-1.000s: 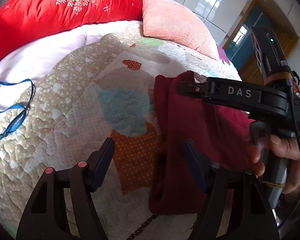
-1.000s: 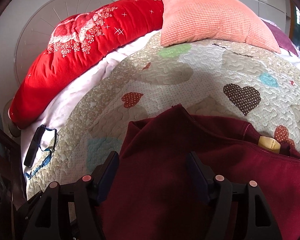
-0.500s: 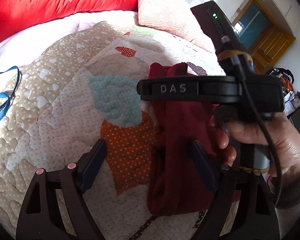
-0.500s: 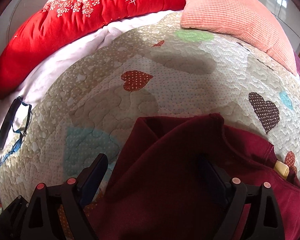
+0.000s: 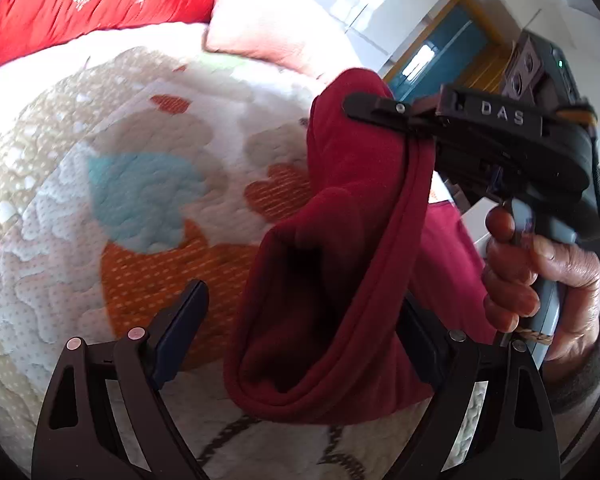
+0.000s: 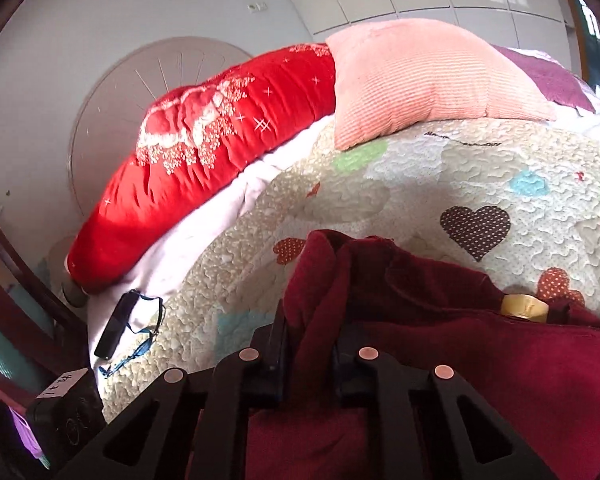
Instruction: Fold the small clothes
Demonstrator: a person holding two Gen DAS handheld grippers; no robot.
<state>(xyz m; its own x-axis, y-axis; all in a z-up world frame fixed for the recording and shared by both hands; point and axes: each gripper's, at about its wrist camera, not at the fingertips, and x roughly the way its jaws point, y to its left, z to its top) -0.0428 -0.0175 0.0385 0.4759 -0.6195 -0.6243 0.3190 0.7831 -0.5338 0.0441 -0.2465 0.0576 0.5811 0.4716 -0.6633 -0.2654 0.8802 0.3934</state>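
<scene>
The right gripper's fingers were closing on a fold of the maroon garment, pinching it and lifting that edge off the quilt; the rest lay on the bed. The left gripper's fingers stood wide open, the hanging cloth between them but ungripped; red bolster and pink pillow lay beyond.

Quilt blurred; maroon garment cut off below.
</scene>
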